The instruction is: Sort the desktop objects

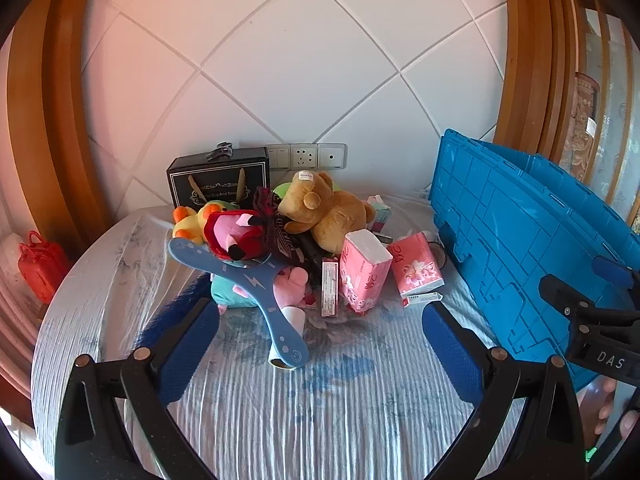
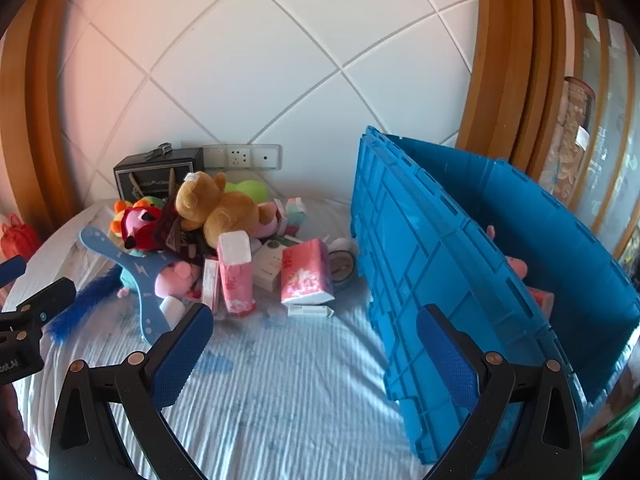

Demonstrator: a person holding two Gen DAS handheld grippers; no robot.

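Taking the blue crate [image 2: 460, 240] as the landmark: farthest left of it lies the boomerang [image 1: 240, 276], its long arm running toward the left gripper [image 1: 320, 344], which hangs with jaws wide apart and nothing between them. Next toward the crate sits the heap of plush toys, topped by the bear [image 1: 324, 208], with the black box [image 1: 218, 178] behind it. Closer to the crate stand two pink tissue packs [image 1: 364, 272], one upright on end, the other leaning, a small white carton [image 1: 424, 299] at their foot. The heap lies straight ahead of the left jaws and up-left of the right gripper [image 2: 316, 344], whose jaws also stand wide apart and empty, with the crate wall just beyond the right-hand finger. The left hand looks the better placed for the boomerang or the toys, the right for the tissue packs and the drop into the crate. Only the right view looks into the crate, where something pink [image 2: 516, 266] already lies; the left view shows only the crate's outer wall
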